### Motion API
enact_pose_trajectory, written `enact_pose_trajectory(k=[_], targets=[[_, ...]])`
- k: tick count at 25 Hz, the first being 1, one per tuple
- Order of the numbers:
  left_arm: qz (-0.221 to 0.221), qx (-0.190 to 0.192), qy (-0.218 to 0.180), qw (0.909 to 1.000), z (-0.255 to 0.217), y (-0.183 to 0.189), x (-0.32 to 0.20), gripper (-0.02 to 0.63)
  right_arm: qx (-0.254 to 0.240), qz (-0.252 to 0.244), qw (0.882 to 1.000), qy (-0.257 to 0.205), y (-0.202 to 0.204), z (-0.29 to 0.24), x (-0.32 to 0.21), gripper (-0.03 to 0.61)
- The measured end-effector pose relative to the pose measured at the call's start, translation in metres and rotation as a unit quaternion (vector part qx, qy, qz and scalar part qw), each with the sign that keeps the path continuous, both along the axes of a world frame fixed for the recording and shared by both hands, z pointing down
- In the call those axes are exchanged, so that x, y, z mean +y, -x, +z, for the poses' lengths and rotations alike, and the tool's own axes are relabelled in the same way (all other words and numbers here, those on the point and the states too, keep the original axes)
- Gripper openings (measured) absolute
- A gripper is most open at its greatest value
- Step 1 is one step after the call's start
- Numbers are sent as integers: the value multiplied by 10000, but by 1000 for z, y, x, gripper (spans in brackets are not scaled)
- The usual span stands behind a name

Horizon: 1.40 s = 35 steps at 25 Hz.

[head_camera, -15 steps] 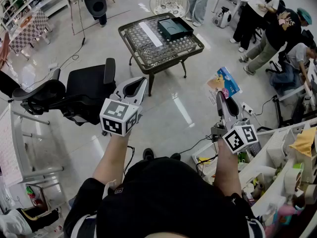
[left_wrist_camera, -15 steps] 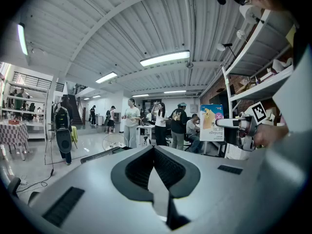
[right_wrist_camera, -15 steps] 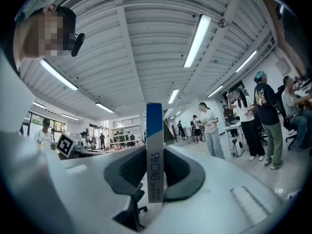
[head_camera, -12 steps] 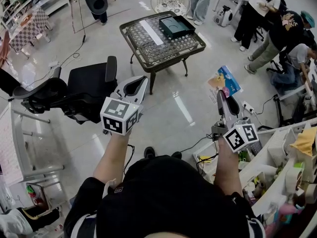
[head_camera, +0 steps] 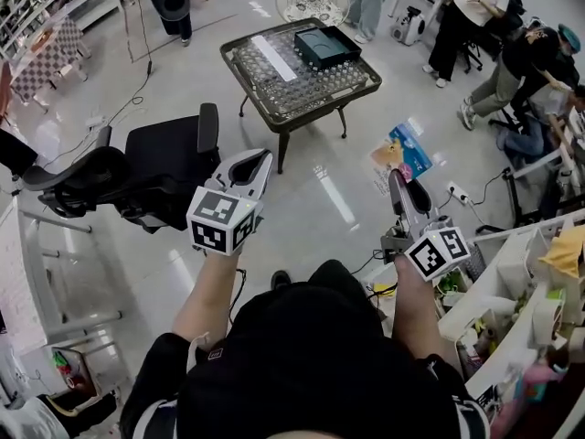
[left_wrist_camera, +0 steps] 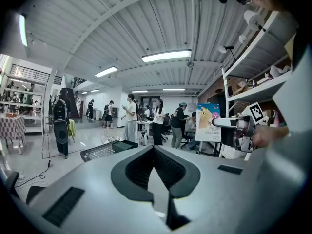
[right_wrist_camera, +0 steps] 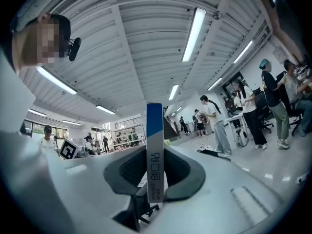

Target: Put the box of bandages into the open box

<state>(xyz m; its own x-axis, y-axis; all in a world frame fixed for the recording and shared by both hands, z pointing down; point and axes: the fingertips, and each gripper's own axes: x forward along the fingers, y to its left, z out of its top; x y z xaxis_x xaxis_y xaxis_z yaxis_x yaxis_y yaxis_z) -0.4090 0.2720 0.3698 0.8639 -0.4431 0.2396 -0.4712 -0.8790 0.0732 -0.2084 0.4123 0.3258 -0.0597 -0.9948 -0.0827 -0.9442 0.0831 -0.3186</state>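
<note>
Right hand-held gripper (head_camera: 396,177): clamps box of bandages (head_camera: 400,156). Left hand-held gripper (head_camera: 263,160): closed, empty. Carry level to far open box (head_camera: 326,47); release low.

Low dark table (head_camera: 315,108) with a gridded top standing on a glossy pale floor (head_camera: 338,199), dark open box (head_camera: 326,46) at its far right corner, white strip (head_camera: 275,58) lying just left of it, black office chair (head_camera: 155,167) near the table, wire basket (head_camera: 312,1) beyond, cable (head_camera: 128,108) trailing across the floor

Bandage box (head_camera: 399,153) seemingly nearer table (head_camera: 245,87).
</note>
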Motion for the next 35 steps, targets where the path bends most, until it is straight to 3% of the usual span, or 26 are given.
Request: enact_pose_trajectory(k=[10, 17, 25, 35], targets=[[14, -311, 295, 9991, 37, -38, -41, 6, -430, -133, 9986, 271, -38, 41, -48, 95], [96, -542, 498, 9972, 57, -129, -85, 6, -528, -280, 9973, 438, -120, 60, -100, 95], [317, -721, 417, 9960, 53, -243, -127, 7, -870, -243, 9953, 337, -235, 74, -147, 95], [282, -560, 505, 9967, 51, -303, -176, 7, -933, -379, 9931, 601, -280, 84, -182, 95]])
